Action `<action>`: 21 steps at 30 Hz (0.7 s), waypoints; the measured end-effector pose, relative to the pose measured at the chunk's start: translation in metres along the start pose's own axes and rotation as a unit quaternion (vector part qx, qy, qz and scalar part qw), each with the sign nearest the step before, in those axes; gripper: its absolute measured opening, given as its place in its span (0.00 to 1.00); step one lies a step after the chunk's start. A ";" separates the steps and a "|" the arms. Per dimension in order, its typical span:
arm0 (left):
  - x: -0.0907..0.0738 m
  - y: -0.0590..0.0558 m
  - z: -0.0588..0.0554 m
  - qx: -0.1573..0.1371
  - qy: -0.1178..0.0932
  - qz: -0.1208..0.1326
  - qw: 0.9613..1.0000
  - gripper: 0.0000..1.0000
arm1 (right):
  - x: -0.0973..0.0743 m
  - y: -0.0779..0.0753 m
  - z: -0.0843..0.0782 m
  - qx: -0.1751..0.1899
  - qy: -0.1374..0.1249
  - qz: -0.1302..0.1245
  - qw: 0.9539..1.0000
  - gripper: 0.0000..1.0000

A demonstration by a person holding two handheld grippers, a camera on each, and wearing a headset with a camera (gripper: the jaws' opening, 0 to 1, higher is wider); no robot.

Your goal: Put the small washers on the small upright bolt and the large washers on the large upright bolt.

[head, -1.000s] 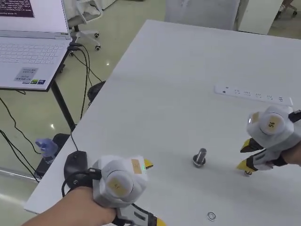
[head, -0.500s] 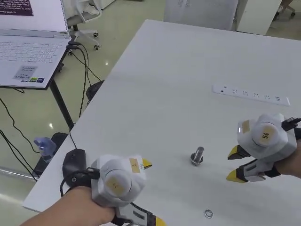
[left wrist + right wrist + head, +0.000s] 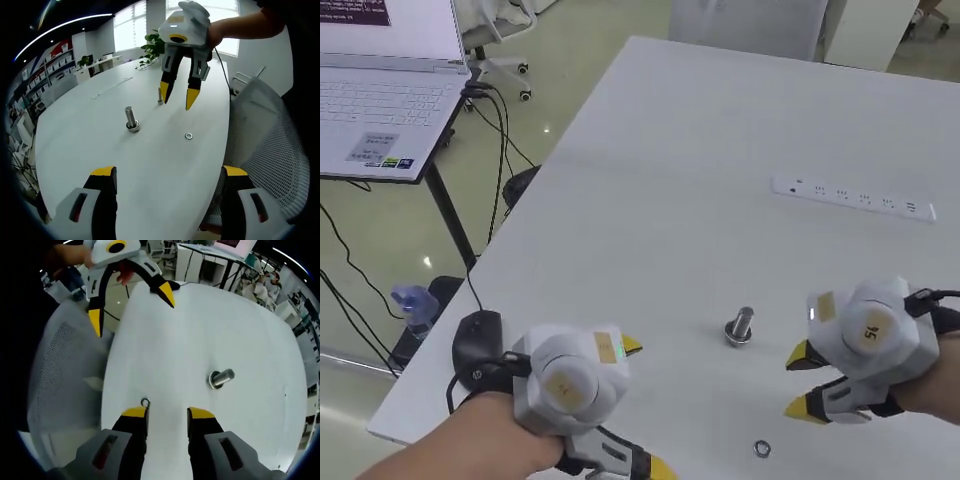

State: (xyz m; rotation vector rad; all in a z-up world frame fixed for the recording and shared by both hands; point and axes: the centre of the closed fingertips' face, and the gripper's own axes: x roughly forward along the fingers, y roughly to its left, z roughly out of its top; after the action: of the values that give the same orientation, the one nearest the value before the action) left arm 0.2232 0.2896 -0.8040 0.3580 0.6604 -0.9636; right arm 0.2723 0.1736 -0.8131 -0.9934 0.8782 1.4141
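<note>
- Table: white, carries everything listed.
- Your left gripper: jaws spread wide, empty, parked over the near edge (out of the way, I judge).
- Your right gripper: jaws partly apart, nothing between them, tipped down with one tip just beside the washer, seemingly lining up a pick.
- Large upright bolt: stands toward the near edge, between your grippers.
- Washer: lies flat by the near edge, apart from the bolt, not yet threaded.

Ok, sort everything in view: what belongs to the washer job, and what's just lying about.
Job: upright bolt; washer; second, thinner bolt.
Lying about: power strip; laptop; black mouse.
</note>
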 end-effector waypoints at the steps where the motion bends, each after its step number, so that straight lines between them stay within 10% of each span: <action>1: 0.000 0.000 0.000 0.000 -0.001 0.001 1.000 0.85 | 0.001 0.002 0.001 0.000 -0.002 0.002 1.000 0.32; 21: 0.002 0.000 -0.002 -0.003 -0.001 -0.001 1.000 0.85 | 0.050 0.037 -0.019 -0.010 0.014 0.016 1.000 0.30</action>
State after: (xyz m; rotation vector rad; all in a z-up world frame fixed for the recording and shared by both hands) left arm 0.2231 0.2891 -0.8065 0.3517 0.6623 -0.9629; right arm 0.2370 0.1711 -0.8674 -1.0203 0.9053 1.4416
